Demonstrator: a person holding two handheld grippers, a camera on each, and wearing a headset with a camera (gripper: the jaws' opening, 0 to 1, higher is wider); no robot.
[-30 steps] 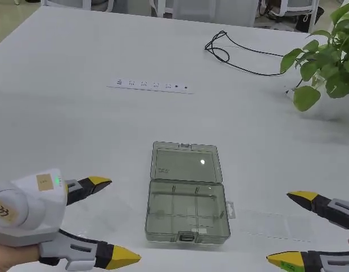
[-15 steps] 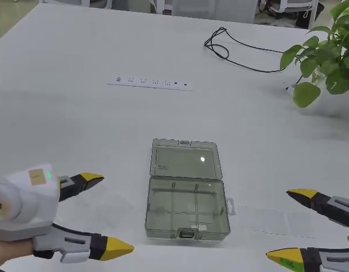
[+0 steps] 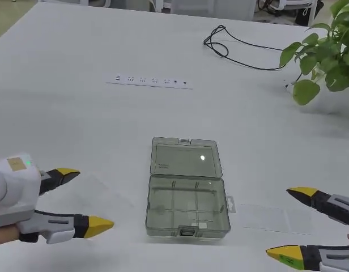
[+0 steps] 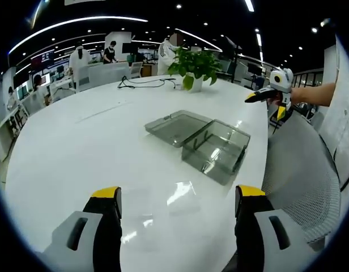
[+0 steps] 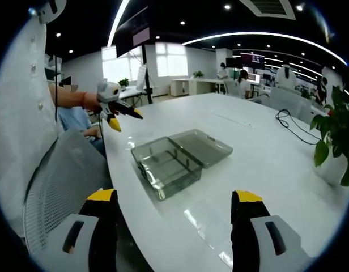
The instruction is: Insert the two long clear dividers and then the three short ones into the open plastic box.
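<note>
a: how do your grippers stand?
b: your left gripper (image 3: 86, 198) has its jaws wide apart, with nothing between them. your right gripper (image 3: 289, 224) is spread just as wide and holds nothing either. both hover over the table (image 3: 78, 113).
a: where's the box?
b: the box (image 3: 187, 207) sits between your two grippers and a little ahead of them, to the right of the left one and to the left of the right one. its lid (image 3: 186, 158) lies open and flat on the far side, joined to the base.
a: and the dividers?
b: a clear sheet (image 3: 271, 218) lies flat on the table just left of your right gripper, between it and the box. in the left gripper view a second sheet (image 4: 183, 198) lies flat straight ahead of that gripper's tips. i cannot tell whether either is long or short.
a: anything inside the box?
b: faint lines cross the base, but i cannot tell whether they are dividers or ribs.
a: what else is out there?
b: well beyond your left gripper lies a power strip (image 3: 149, 82). well beyond your right one are a cable (image 3: 237, 48) and a plant (image 3: 322, 51).
</note>
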